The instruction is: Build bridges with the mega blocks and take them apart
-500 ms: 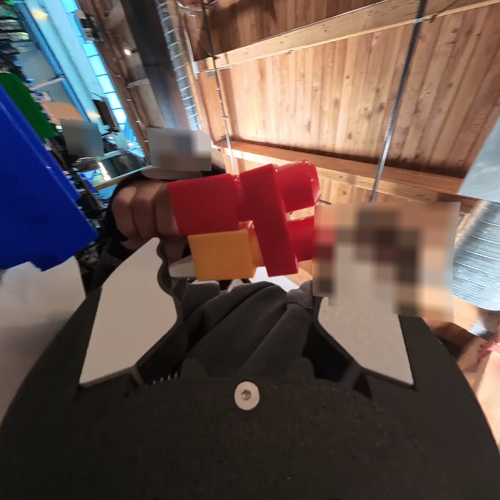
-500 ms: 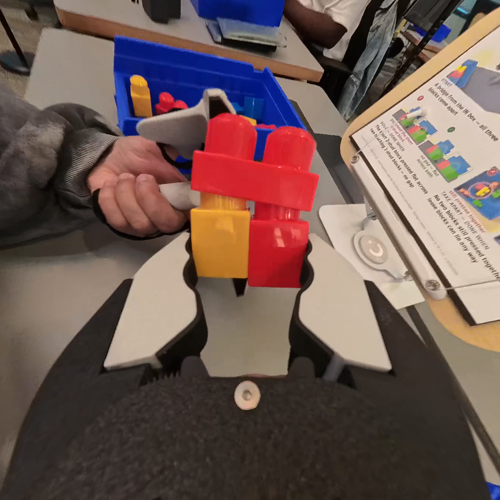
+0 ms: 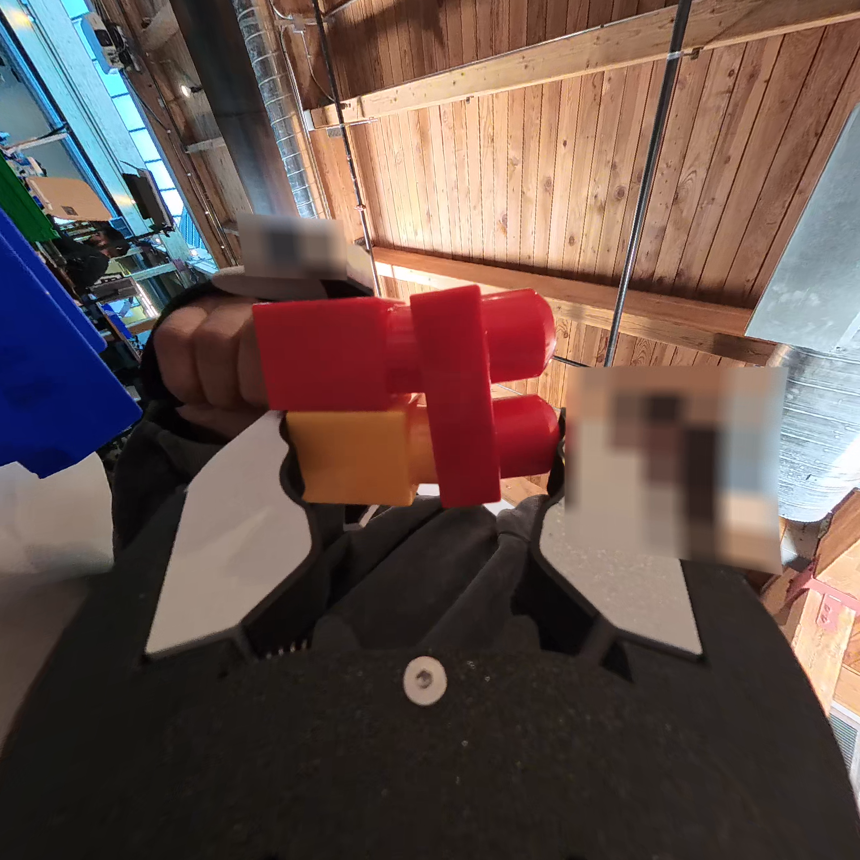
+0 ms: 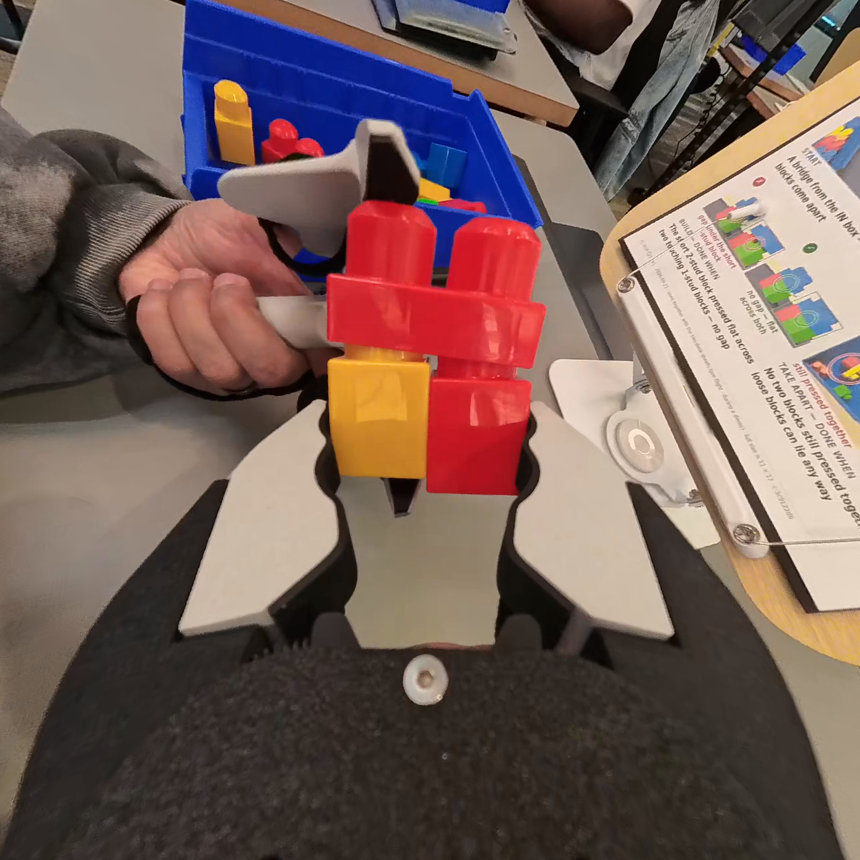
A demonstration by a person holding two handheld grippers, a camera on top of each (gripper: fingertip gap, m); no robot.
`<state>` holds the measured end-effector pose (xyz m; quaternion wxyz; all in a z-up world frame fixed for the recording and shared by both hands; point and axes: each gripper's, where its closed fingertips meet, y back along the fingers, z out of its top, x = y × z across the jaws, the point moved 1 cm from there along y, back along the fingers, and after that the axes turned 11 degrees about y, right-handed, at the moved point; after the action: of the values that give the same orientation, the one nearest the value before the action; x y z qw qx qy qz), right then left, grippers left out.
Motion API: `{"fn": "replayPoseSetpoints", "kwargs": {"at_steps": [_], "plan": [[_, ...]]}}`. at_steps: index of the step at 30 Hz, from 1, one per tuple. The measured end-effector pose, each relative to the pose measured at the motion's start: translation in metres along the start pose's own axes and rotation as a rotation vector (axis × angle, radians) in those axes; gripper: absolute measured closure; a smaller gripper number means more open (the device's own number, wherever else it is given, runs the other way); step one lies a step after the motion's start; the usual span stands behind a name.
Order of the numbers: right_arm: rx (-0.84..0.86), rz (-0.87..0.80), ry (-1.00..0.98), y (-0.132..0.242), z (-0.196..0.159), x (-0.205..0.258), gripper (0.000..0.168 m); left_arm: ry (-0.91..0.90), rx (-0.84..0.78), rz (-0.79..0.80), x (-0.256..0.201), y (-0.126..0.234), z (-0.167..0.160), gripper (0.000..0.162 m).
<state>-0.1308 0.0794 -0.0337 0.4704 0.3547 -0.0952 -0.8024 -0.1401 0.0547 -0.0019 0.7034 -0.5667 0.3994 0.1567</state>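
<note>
Bridge of mega blocks [image 3: 409,395] fills the left wrist view, lying on its side against a timber ceiling, studs pointing right. The left gripper [image 3: 419,460] straddles it along its length, one finger on the yellow block's [image 3: 349,456] base, the other hidden behind a mosaic patch, so whether it clamps cannot be told.

From the right wrist view the bridge stands upright above a grey table [image 4: 93,465], before a blue bin [image 4: 325,93]. The right gripper [image 4: 428,442] is closed on the two lower blocks, yellow beside red block [image 4: 474,433], squeezing across them. The red two-stud cap [image 4: 433,316] sits farther out, nearer the left gripper's fingers [image 4: 298,195], which reach in from the left.
</note>
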Motion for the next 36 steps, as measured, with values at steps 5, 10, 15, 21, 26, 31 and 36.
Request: {"fn": "replayPoseSetpoints", "kwargs": {"at_steps": [5,10,15,21,26,31,36], "plan": [[0.007,0.013,-0.017,-0.003,-0.003,0.002,0.093,-0.028,0.006,0.032,0.005,0.006,-0.003,0.067],[0.006,0.049,-0.016,-0.002,-0.001,0.009,0.093,0.000,0.063,0.057,0.007,0.005,-0.011,0.068],[-0.002,0.049,-0.017,0.001,0.003,0.008,0.093,-0.003,0.087,0.044,0.004,0.004,-0.013,0.066],[-0.020,0.062,-0.019,0.002,0.001,0.007,0.093,-0.011,0.038,0.011,0.000,0.008,-0.003,0.052],[0.013,0.116,0.028,-0.003,0.001,0.016,0.093,0.016,0.005,-0.002,-0.001,0.016,0.010,0.056],[0.032,0.143,0.049,-0.009,-0.001,0.019,0.093,0.040,0.053,0.018,0.006,0.012,0.004,0.055],[0.020,0.167,0.031,-0.010,-0.003,0.021,0.093,0.054,0.056,0.032,0.010,0.014,0.005,0.059]]}}
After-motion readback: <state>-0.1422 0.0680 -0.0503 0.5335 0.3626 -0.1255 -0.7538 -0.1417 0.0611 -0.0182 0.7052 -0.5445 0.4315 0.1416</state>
